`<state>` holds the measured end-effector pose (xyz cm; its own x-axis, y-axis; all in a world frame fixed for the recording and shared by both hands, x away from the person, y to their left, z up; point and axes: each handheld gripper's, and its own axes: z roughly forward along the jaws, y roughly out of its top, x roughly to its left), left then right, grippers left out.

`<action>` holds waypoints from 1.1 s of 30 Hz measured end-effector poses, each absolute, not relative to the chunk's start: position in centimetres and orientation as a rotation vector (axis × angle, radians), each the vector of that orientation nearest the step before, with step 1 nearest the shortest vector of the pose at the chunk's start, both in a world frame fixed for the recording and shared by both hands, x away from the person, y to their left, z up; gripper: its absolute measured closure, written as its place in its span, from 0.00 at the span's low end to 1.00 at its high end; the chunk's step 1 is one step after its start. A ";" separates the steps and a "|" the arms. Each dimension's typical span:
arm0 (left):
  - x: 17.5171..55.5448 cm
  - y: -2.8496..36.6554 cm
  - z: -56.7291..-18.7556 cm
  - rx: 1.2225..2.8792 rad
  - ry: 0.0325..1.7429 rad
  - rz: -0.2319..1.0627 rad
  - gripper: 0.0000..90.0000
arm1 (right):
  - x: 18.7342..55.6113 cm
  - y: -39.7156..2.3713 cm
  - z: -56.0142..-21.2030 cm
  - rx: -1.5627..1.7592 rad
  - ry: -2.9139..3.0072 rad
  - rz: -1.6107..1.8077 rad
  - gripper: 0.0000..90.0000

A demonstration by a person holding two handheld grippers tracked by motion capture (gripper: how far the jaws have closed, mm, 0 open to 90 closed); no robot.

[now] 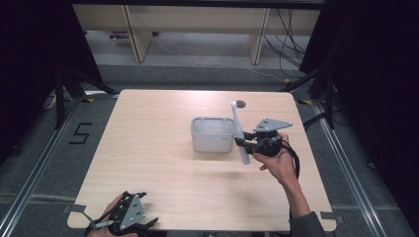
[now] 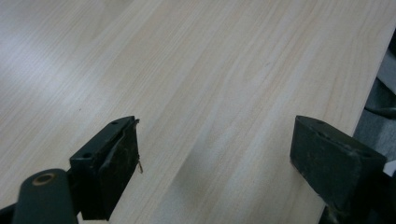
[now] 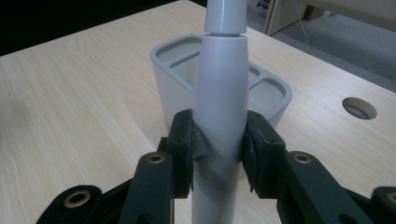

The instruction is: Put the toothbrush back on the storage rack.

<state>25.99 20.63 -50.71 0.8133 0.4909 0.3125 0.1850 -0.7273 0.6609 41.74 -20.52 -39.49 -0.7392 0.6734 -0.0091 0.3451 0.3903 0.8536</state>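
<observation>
The wooden table carried a grey compartmented holder near its middle, open side up to receive things. Just beside it, the right gripper clamped a white electric toothbrush by the handle, upright, seemingly ready for a slot. The left gripper waited at the near edge, jaws apart and empty.

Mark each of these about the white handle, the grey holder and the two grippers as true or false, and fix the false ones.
1. The right gripper is shut on the white handle. True.
2. The handle lies flat on the table. False: it is held roughly upright, above the tabletop.
3. The grey holder has several compartments. True.
4. The left gripper clamps the holder. False: it is open over bare wood.
</observation>
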 end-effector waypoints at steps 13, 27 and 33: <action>26.0 20.6 -50.8 2.360 0.500 0.643 0.17 | 42.6 -18.8 -38.4 0.878 2.261 1.369 0.74; 26.0 20.6 -50.8 2.371 0.492 0.648 0.17 | 44.1 -17.5 -36.9 0.884 2.224 1.451 0.74; 25.9 20.6 -50.8 2.360 0.500 0.636 0.17 | 44.7 -16.8 -36.1 0.877 2.206 1.500 0.74</action>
<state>25.95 20.56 -50.85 0.8110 0.4944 0.3127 0.1872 -0.7258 0.6619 44.70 -16.81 -36.05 -0.7552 0.6520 0.0673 0.3026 0.2557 0.9182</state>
